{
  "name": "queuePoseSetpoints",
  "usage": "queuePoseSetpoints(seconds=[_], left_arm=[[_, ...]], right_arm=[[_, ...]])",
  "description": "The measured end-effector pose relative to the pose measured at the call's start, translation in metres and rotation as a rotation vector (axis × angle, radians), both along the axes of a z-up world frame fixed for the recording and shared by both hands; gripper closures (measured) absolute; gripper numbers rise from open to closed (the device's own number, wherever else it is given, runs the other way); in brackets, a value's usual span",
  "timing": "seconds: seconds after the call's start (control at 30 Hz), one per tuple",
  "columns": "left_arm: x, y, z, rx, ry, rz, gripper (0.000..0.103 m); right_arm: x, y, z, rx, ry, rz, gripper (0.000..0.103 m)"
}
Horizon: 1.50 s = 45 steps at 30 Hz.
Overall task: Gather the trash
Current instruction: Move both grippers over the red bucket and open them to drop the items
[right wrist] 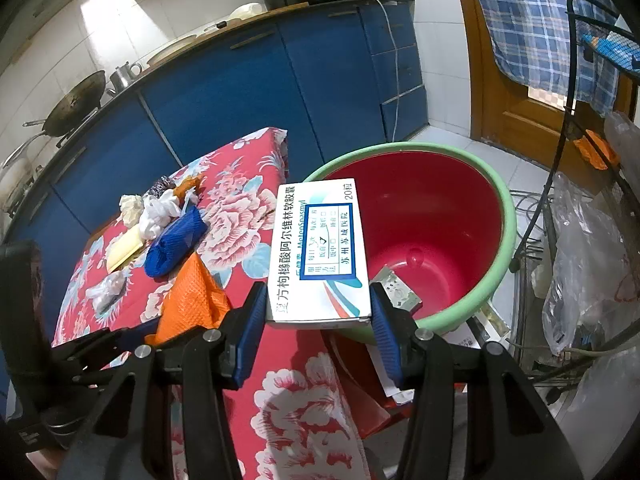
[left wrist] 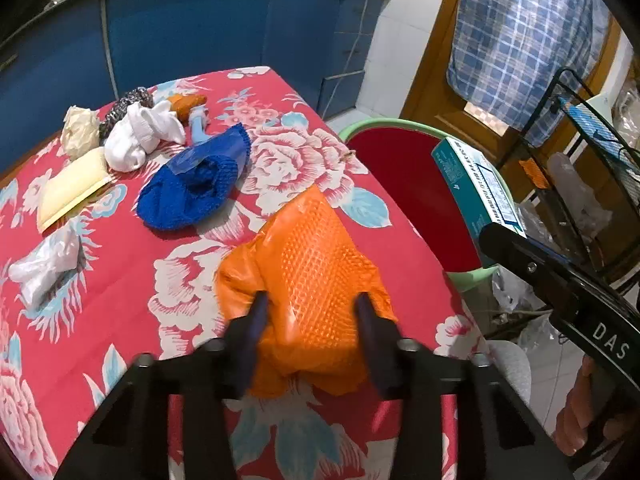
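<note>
Blue kitchen cabinets [left wrist: 192, 28] run behind a table [left wrist: 132, 256] covered with a red flowered cloth, and a wooden door [right wrist: 516, 108] with a blue checked cloth [left wrist: 520, 36] hung on it stands to the right. On the table lie an orange mesh bag [left wrist: 316, 280], a blue knitted net [left wrist: 196, 184], a white sock [left wrist: 140, 132], a crumpled cream paper [left wrist: 80, 128], a pale yellow envelope [left wrist: 72, 188] and a clear plastic wrapper [left wrist: 48, 268], with a few smaller scraps bunched at the far end. The left gripper [left wrist: 310, 304] has its fingers [left wrist: 256, 320] spread on either side of the near end of the orange bag; whether they press it cannot be told from the blurred view. The right gripper [right wrist: 318, 304] has its fingers [right wrist: 382, 320] clenched on a white medicine box [right wrist: 320, 256] printed with Chinese text, one pad on each long side, holding it tilted over the near rim of a bucket [right wrist: 508, 216] that is green outside and red inside. That bucket stands just beside the right edge of the table, and a small foil blister pack [right wrist: 400, 292] lies on its bottom. A black wire rack [right wrist: 576, 128] with plastic bags [right wrist: 584, 248] stands to the right of the bucket.
</note>
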State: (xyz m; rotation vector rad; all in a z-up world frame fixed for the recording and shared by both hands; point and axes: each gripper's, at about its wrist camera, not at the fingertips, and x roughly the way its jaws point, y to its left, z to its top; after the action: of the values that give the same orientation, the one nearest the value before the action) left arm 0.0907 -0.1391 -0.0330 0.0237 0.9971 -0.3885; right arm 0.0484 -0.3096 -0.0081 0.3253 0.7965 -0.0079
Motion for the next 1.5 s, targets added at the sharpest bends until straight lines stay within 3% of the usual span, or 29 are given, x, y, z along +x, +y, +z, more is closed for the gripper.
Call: queuePoseSetpoints(seconds=[0.13,0.23,0.7,1.17,1.33,1.37,1.43,1.5], left_arm=[[0.000,-0.001,0.002,-0.014,-0.008,-0.007,0.085],[0.000,-0.001,0.008,-0.035,-0.021,-0.012,0.089],[0.023,-0.038,0.043,-0.058,-0.109,-0.081,0.090],[0.066,-0.092,0.027,-0.032,-0.073,-0.115,0.089],[0.073,-0.105,0.021,-0.033,-0.056,-0.124,0.084],[0.075,-0.107,0.020,-0.030,-0.053,-0.123,0.081],[0.077,-0.107,0.020,-0.035,-0.048,-0.117,0.065],[0.077,-0.107,0.020,-0.042,-0.052,-0.107,0.060]], right_arm=[[0.001,-0.003,-0.001,0.007,0.001,-0.006,0.050],[0.002,-0.005,-0.002,0.012,0.001,-0.006,0.050],[0.014,-0.033,-0.009,0.016,0.010,-0.058,0.050],[0.047,-0.077,-0.037,0.037,0.072,-0.118,0.049],[0.050,-0.084,-0.043,0.064,0.079,-0.121,0.048],[0.050,-0.085,-0.044,0.071,0.079,-0.123,0.046],[0.049,-0.088,-0.045,0.087,0.078,-0.127,0.045],[0.048,-0.089,-0.046,0.093,0.077,-0.130,0.043]])
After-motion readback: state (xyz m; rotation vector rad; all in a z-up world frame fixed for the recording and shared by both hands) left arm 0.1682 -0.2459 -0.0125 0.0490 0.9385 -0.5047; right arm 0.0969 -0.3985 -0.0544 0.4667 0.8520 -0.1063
